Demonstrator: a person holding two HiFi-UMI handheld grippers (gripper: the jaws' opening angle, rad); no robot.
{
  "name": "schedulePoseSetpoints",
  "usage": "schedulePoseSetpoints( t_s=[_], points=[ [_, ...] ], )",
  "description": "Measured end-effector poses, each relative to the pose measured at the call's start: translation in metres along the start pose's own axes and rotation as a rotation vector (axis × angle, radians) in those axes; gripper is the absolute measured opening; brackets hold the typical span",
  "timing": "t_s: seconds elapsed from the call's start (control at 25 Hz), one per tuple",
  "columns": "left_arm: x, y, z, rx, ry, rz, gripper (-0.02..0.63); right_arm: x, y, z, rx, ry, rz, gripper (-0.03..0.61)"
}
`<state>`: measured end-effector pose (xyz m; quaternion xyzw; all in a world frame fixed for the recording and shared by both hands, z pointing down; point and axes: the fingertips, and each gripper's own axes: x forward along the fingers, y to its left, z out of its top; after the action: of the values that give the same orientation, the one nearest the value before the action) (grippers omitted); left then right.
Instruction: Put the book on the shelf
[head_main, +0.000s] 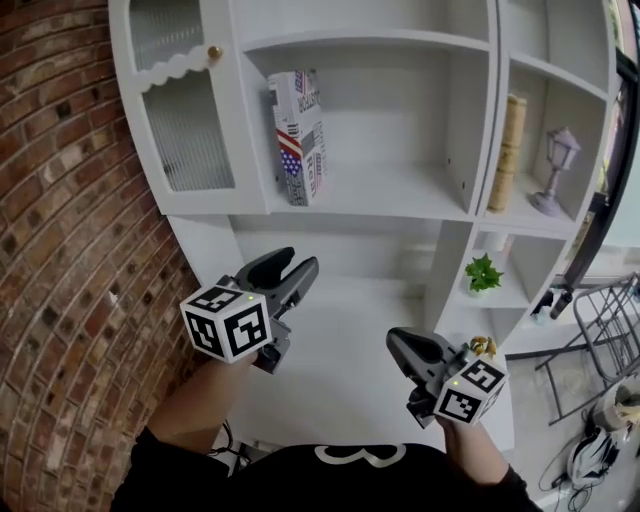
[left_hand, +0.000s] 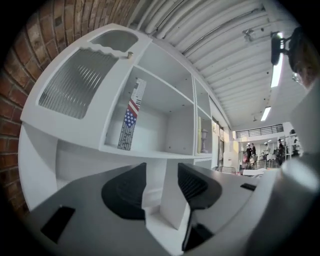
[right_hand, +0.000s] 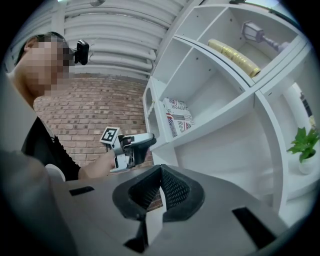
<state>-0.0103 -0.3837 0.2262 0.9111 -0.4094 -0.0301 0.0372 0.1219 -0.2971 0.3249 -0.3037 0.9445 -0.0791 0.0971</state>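
1. Book: stands on end on the shelf, long axis vertical, against the compartment's left wall. It lies as the task asks.
2. Left gripper: jaws partly apart with nothing between them. It sits below the book and almost in line with it, the nearer of the two.
3. Right gripper: jaws together and empty. It is lower and further right, well apart from the book.

The white shelf stands against a brick wall. In its middle compartment a book with a flag-print cover stands upright at the left end. The right compartment holds a yellow book, upright, and a lantern beside it. A potted plant sits one board lower.
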Motion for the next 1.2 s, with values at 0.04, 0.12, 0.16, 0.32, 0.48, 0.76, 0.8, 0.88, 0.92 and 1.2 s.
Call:
schedulePoseSetpoints(
  t_s=[0.04,0.12,0.16,0.32,0.48,0.76,0.8,0.88,0.92,1.2],
  points=[
    [-0.007,-0.008,-0.007,-0.004,0.001,-0.023,0.188,0.000,0.004,-0.002,0.002,0.000,-0.001,0.009],
    [-0.019,-0.025,-0.021,-0.013,0.000,-0.072,0.159,0.000,0.012,-0.005,0.006,-0.001,-0.007,0.009],
    [-0.025,-0.034,-0.027,-0.020,-0.001,-0.103,0.134,0.000,0.015,-0.005,0.008,-0.005,-0.010,0.009],
    [-0.047,-0.065,-0.060,-0.096,-0.009,-0.233,0.021,-0.002,0.025,-0.007,0.014,-0.024,-0.022,0.009],
    [-0.058,-0.078,-0.096,-0.169,0.013,-0.277,0.003,-0.006,0.031,-0.014,0.018,-0.032,-0.044,0.009],
    [-0.071,-0.090,-0.143,-0.182,0.067,-0.312,0.003,0.001,0.042,-0.051,0.055,0.013,-0.050,0.009],
    [-0.073,-0.090,-0.148,-0.184,0.074,-0.311,0.003,0.003,0.043,-0.057,0.064,0.025,-0.052,0.009],
    [-0.077,-0.086,-0.155,-0.194,0.083,-0.295,0.003,0.006,0.043,-0.066,0.084,0.048,-0.063,0.009],
    [-0.078,-0.084,-0.157,-0.202,0.084,-0.285,0.003,0.007,0.043,-0.070,0.092,0.056,-0.068,0.009],
    [-0.091,-0.087,-0.165,-0.302,0.094,-0.304,0.003,0.007,0.057,-0.076,0.068,0.068,-0.071,0.009]
  ],
)
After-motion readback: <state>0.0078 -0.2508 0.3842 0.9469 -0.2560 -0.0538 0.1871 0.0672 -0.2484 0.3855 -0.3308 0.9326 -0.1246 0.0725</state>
